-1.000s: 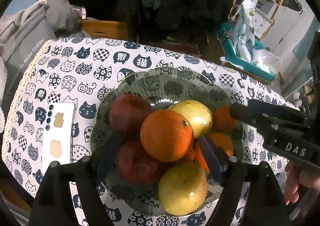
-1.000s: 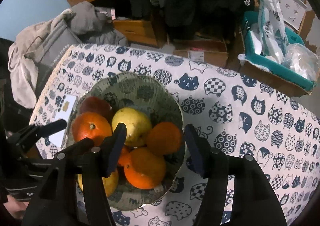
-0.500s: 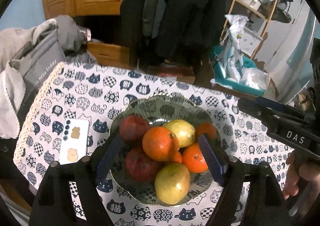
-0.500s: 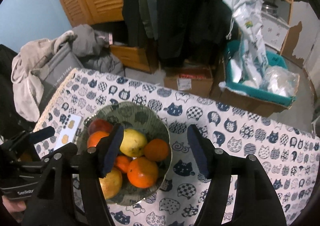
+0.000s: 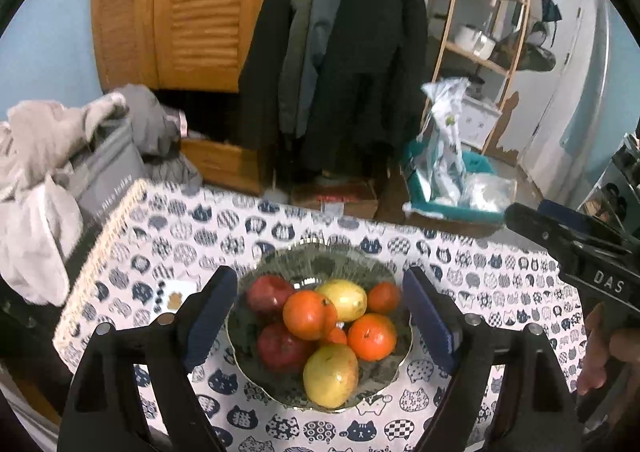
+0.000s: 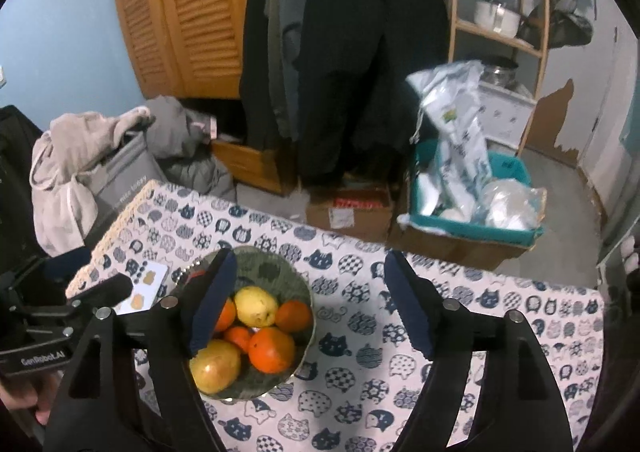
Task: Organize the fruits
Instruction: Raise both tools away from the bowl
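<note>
A: Why do we hold our left gripper (image 5: 320,316) above the bowl (image 5: 280,260), jaws opening, empty?

B: The fruits (image 5: 320,324) sit piled inside it; our right gripper (image 6: 308,304) opens empty too, since nothing needs carrying.

Cloth (image 5: 256,224) white w/ navy cat print; bowl (image 5: 320,256) grey-green; oranges (image 5: 306,314), yellow pears (image 5: 330,374), red apples (image 5: 270,292).

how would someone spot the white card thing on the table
Start at the table with the cat-print cloth and find the glass fruit bowl. The white card lies flat beside it, toward the wicker edge: the only plain white rectangle, with dark dots and tan shapes.
</note>
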